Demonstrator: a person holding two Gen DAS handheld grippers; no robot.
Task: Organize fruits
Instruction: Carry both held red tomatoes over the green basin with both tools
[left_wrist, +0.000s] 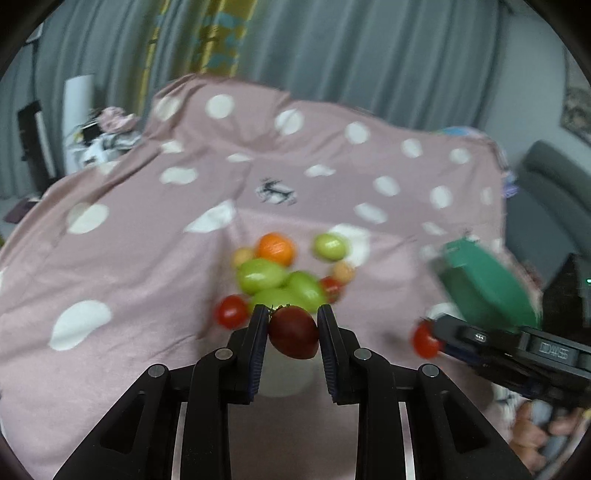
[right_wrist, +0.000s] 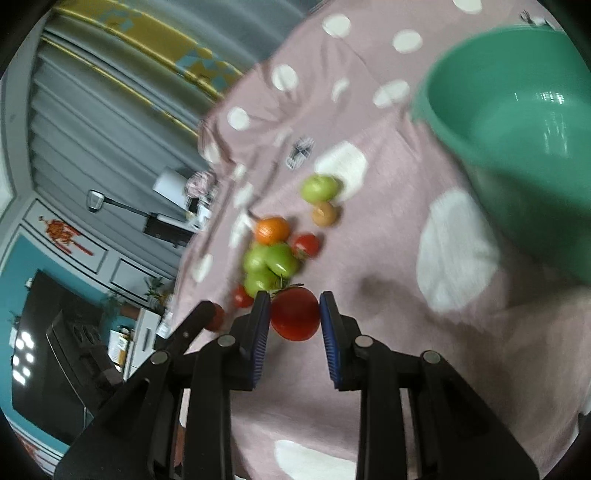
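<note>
both views are motion-blurred, and the green bowl (right_wrist: 517, 155) is cut off at the frame edge. our left gripper (left_wrist: 293, 325) clamps a dark red tomato (left_wrist: 293, 332), long axis tilted, stem end up-left. our right gripper (right_wrist: 294, 314) clamps a red tomato (right_wrist: 295, 314) above the pink dotted cloth (left_wrist: 129, 240), near the fruit pile (left_wrist: 280, 273).
</note>
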